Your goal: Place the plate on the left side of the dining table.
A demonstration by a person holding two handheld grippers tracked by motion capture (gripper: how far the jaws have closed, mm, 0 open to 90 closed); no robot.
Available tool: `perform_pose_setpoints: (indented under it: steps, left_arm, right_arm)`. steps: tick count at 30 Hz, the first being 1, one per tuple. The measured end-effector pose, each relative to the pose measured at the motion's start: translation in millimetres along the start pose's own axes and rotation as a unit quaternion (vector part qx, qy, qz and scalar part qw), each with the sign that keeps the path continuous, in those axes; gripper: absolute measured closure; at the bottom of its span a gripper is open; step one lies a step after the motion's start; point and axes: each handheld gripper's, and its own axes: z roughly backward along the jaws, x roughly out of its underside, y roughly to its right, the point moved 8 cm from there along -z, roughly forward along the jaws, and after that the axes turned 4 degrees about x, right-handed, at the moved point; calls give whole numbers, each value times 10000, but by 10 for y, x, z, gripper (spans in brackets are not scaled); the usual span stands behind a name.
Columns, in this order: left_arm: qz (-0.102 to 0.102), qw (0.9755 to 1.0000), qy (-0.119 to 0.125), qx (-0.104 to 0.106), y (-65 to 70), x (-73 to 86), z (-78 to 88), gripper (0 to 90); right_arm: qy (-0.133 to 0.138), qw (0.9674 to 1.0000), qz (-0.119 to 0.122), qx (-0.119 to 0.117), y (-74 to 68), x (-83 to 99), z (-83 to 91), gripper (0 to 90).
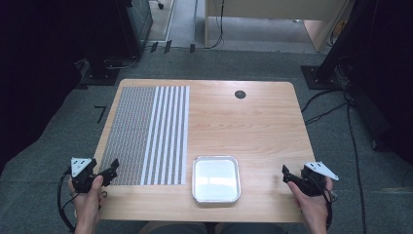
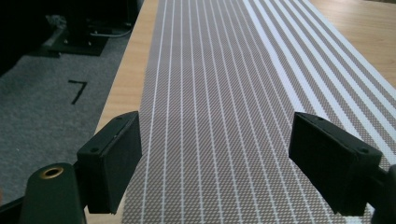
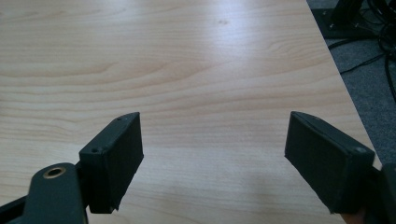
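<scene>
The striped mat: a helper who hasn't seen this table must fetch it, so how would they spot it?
On the wooden table, look at its left half, just ahead of the left gripper. The striped mat lies flat there, grey-brown weave with white lines, unlike the shiny metal tray beside it.

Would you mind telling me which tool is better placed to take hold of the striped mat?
The left tool: it hovers open at the striped mat near corner, while the right tool is across the table.

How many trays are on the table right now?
1. A single shallow metal tray sits near the front edge of the table, just right of the striped mat, between the left gripper and right gripper. Nothing seems hidden.
</scene>
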Motion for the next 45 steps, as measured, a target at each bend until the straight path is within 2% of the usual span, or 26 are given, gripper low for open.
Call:
perform_pose_setpoints:
  steps: [3,6,8,10,13,17,21,22,24,26,28,35,37,45]
  left_arm:
    - [40,9999,50,152,89,-40,2,172]
    - [19,9999,32,140,137,-38,-11,172]
    - [5,10000,-10,68,215,-35,-43,172]
    - [-7,10000,-2,82,282,-50,-54,172]
    - [37,9997,34,243,379,-84,-51,172]
    - [-28,9994,24,333,495,-94,-62,172]
    - [-11,9982,22,599,633,-98,-79,172]
    - [-11,9982,22,599,633,-98,-79,173]
    - [-19,9976,42,686,737,-108,-91,173]
    - [-34,9974,34,713,772,-109,-96,173]
    - [-154,9967,-17,792,869,-103,-113,173]
    - [-183,9960,-32,875,982,-108,-111,173]
    - [-189,9960,-42,872,1021,-102,-120,172]
    - [-218,9944,-69,1035,1224,-92,-134,172]
  right_arm:
    - [98,9999,-69,-12,-70,-55,45,208]
    - [170,9998,-77,-34,-123,-93,76,213]
    - [218,9997,-89,-68,-200,-137,114,222]
    - [267,9996,-80,-79,-244,-160,137,233]
    - [283,9995,-106,-98,-295,-189,158,233]
    - [291,9994,-157,-137,-352,-212,163,237]
    - [288,9993,-136,-197,-446,-217,161,246]
    - [288,9993,-136,-197,-446,-217,161,246]
    - [310,9991,-132,-252,-507,-229,163,260]
    - [316,9990,-142,-267,-523,-232,165,267]
    - [356,9989,-116,-272,-574,-244,171,308]
    - [475,9983,-135,-299,-659,-270,200,383]
    - [505,9979,-139,-380,-708,-277,215,436]
    - [531,9965,-118,-628,-853,-272,240,505]
